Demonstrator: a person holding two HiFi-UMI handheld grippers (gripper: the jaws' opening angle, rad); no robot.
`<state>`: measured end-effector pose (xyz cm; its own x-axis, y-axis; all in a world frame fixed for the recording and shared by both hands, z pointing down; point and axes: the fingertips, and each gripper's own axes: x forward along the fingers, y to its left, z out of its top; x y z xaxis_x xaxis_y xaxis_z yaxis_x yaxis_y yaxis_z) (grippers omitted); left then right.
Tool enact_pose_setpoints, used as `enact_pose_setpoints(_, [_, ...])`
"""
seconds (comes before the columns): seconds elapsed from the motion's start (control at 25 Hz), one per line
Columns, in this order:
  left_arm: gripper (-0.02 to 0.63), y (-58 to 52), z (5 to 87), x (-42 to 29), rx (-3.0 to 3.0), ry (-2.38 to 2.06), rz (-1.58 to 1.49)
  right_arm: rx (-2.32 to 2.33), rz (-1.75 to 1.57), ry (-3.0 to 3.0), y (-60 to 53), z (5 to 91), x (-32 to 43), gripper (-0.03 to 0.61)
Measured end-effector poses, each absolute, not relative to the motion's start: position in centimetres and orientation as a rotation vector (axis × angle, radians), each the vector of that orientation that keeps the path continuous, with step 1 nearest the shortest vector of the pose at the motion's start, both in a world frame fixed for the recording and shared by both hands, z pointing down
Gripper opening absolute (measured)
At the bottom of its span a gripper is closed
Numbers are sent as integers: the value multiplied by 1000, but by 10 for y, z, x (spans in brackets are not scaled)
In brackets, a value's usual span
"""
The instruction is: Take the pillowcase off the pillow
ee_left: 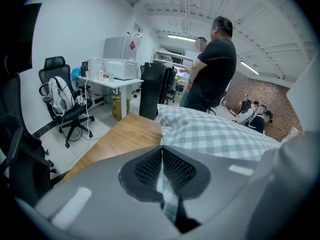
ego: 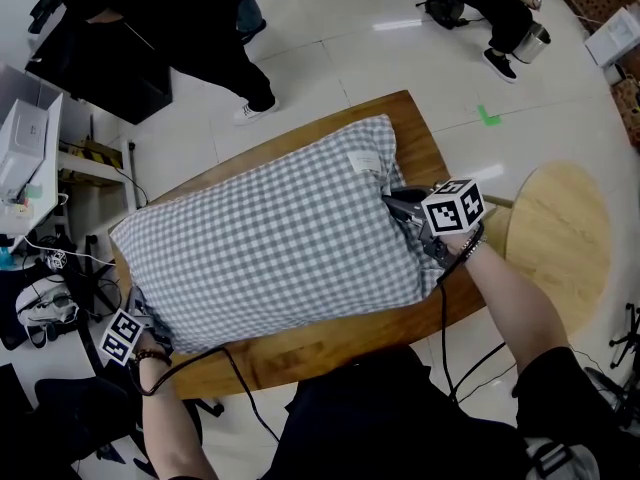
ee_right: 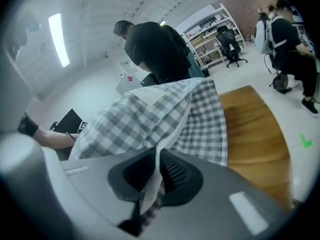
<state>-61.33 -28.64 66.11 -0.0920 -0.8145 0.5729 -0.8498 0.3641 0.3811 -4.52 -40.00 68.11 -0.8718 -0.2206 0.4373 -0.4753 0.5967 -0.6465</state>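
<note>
The left gripper [ee_left: 161, 151] is pinching a corner of the checked pillowcase [ego: 270, 238] tight, with the rest lying ahead of it on the wooden table [ego: 330, 340]. The right gripper [ee_right: 159, 156] is squeezing the pillowcase's open edge, which is bunching up just in front.

Pillow [ego: 270, 233] on wooden table [ego: 330, 343], laid diagonally and covering most of the top. Left gripper [ego: 140, 313] at pillow's near-left corner, clamped on pillowcase [ee_right: 150, 114] there. Right gripper [ego: 398, 204] at opposite right end, pinching a fabric edge of pillowcase between its pads. Bare table strip in front of pillow, nearest the wearer. Round table [ego: 560, 233] just right of wooden table. Standing person [ego: 200, 28] beyond table's far-left side. Seated person [ego: 500, 3] well behind, far right. Desk [ego: 30, 143] left of table, office chair [ee_left: 62, 99] beside desk.
</note>
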Motion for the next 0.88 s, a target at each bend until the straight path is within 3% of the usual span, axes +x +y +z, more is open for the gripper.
enact_pose_setpoints(0.32, [3, -280, 627, -622, 1423, -1941, -40, 710, 1142, -2604, -397, 618, -9, 18])
enact_pose_setpoints(0.88, [2, -238, 606, -638, 1393, -1961, -220, 851, 1249, -2625, -364, 593, 30, 11])
